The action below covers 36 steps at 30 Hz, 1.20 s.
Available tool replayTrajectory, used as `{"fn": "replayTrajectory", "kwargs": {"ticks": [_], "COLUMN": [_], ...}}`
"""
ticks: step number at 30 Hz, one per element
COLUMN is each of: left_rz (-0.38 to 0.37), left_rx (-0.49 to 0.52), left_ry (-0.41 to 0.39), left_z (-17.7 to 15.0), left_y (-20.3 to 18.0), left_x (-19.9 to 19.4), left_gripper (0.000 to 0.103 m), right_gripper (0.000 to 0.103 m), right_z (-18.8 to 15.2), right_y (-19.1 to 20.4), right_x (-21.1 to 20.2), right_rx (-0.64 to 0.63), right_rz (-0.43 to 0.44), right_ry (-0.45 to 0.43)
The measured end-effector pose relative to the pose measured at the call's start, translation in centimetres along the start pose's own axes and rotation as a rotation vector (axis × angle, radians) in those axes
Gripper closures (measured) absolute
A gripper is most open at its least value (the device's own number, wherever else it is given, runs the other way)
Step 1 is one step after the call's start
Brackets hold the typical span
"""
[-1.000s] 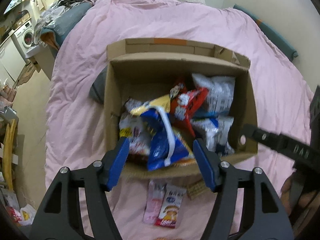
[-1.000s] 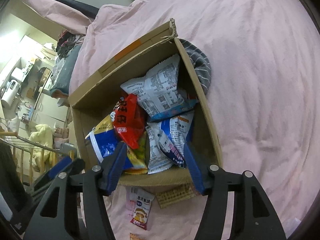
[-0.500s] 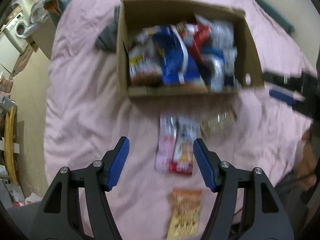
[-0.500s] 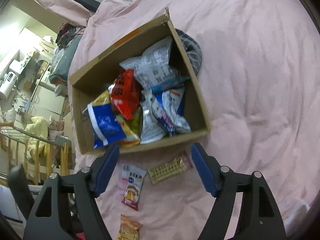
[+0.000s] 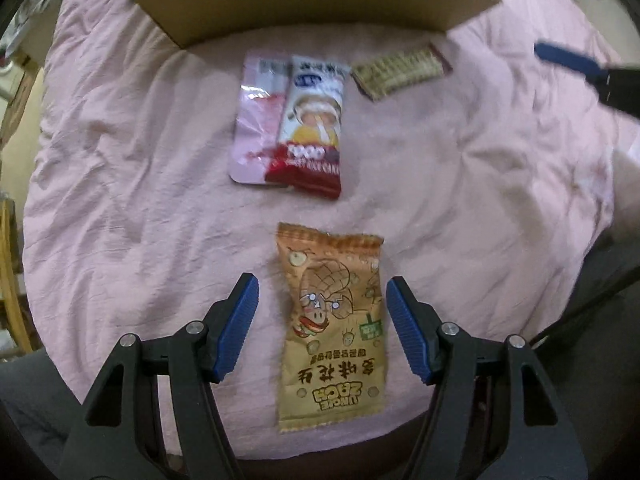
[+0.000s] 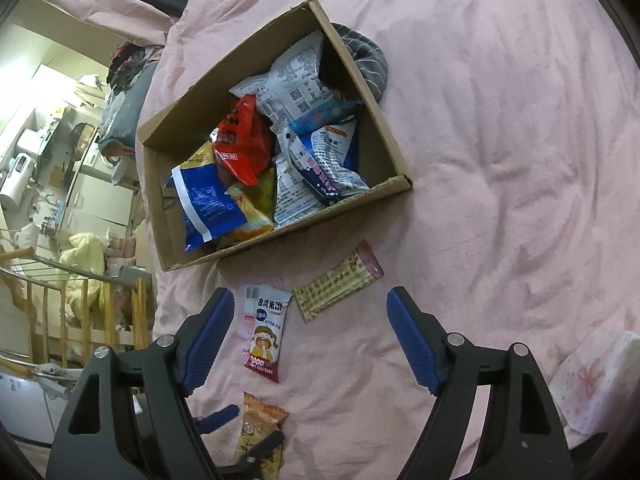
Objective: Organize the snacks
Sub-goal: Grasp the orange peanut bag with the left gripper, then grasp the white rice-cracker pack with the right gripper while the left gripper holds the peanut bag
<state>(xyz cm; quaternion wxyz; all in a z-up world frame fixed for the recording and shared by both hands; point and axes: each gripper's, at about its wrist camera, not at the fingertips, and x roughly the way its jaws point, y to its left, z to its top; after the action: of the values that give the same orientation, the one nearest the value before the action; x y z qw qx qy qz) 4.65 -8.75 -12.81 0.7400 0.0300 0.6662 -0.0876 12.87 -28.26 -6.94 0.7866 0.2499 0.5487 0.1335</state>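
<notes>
Most snacks already sit in the box (image 6: 276,152), upper centre of the right view. Four packets remain on the bedspread (image 5: 460,184). The left gripper (image 5: 318,326), half open, straddles the orange packet (image 5: 334,328) without pinching; the right gripper (image 6: 310,334) is opening, empty.

My pink-covered bed (image 6: 500,128) carries a cardboard box (image 6: 394,148) of snacks, a grey striped cloth (image 6: 370,60) against its far side, then loose near my edge: a pink packet (image 5: 256,128), rice-cake packet (image 5: 314,120), tan bar (image 5: 400,72), and orange packet (image 5: 336,328); perhaps peanuts.
</notes>
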Motion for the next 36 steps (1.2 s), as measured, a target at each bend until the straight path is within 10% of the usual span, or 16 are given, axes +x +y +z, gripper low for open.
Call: {"fn": "replayTrajectory", "kwargs": {"ticks": [6,11,24,36], "left_rz": [0.017,-0.043,-0.029,-0.119], "left_rx": [0.052,0.049,-0.043,-0.404], "left_ry": [0.002,0.011,-0.106,-0.201], "left_z": [-0.2,0.5,3.5,4.5], "left_y": [-0.7,-0.1,8.2,16.0], "left_x": [1.4,1.4,-4.5,-5.4], "left_gripper": [0.043,0.071,0.071,0.071], "right_gripper": [0.022,0.022,0.022,0.040], "right_z": [0.3,0.2,-1.0,-2.7], "right_y": [0.1,0.8,2.7,4.8], "right_x": [0.4,1.5,5.6,10.5], "right_rx": [0.005,-0.020,-0.033,-0.055], "right_rz": [0.000,-0.016,0.021,0.029], "right_ry": [0.006,0.033,0.154,0.277]}}
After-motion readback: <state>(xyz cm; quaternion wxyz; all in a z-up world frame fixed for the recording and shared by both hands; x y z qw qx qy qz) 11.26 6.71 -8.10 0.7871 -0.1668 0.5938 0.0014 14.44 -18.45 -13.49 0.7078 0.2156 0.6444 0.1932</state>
